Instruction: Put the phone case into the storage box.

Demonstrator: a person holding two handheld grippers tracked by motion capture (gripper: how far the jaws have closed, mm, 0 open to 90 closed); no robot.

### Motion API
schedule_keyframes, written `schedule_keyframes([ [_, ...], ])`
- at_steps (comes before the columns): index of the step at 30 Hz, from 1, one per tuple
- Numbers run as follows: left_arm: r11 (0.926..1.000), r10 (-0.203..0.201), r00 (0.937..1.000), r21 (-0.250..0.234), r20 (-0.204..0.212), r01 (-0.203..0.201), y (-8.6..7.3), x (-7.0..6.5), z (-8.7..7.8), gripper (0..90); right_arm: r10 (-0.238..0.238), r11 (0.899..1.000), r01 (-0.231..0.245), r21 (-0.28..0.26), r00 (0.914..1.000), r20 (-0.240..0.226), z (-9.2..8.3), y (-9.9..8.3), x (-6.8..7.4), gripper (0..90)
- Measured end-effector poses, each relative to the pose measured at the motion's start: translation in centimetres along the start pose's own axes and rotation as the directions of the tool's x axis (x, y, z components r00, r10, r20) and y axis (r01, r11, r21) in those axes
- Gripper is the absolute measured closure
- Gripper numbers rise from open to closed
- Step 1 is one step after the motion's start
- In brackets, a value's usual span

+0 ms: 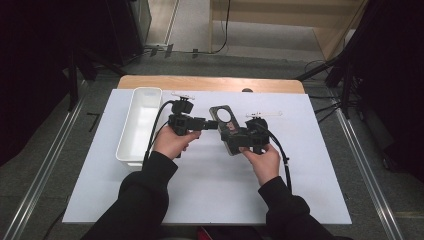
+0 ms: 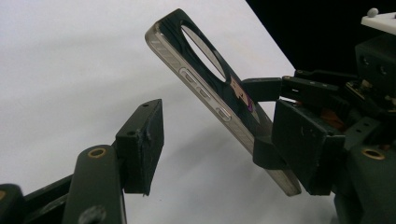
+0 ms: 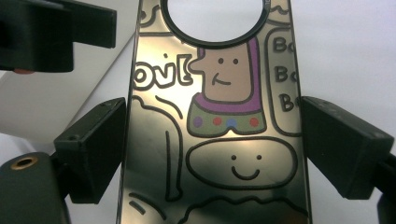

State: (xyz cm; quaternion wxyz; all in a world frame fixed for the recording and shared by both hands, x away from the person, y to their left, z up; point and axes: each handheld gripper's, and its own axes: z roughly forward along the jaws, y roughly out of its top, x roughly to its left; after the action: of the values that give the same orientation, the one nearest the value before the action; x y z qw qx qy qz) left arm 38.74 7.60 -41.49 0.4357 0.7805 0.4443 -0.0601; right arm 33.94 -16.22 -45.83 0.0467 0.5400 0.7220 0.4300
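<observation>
Phone case tilts upward, clamped edgewise in the right tool.

Lab-like recording space: white-covered table, dark curtains, stand legs, floor cables.

- The person wears black long sleeves that reach to both wrists.
- The left tongs are black and blocky, with a black cable looping from the rear and a brass-coloured screw eyelet.
- The right tongs are black too, with flat rectangular pads and a pale plate on top.
</observation>
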Motion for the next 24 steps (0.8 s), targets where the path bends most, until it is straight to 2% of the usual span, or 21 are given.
schedule_keyframes([
  [3,0.9999,-0.007,0.9999,0.007,-0.008,0.007,0.3,0.1,0.3,33.8,0.001,1.0,-0.001,-0.006,1.0,-0.001,0.0,0.0,0.1,10.4],
  [7,0.999,-0.042,0.9991,0.014,-0.007,0.042,0.6,0.5,0.6,36.3,0.006,1.0,-0.006,-0.019,1.0,-0.003,0.0,-0.2,0.1,10.5],
  [24,0.9952,-0.097,0.9953,0.015,0.002,0.097,1.5,1.1,1.1,36.4,0.01,0.999,-0.011,-0.041,0.9999,-0.008,-0.1,-0.3,0.4,10.4],
])
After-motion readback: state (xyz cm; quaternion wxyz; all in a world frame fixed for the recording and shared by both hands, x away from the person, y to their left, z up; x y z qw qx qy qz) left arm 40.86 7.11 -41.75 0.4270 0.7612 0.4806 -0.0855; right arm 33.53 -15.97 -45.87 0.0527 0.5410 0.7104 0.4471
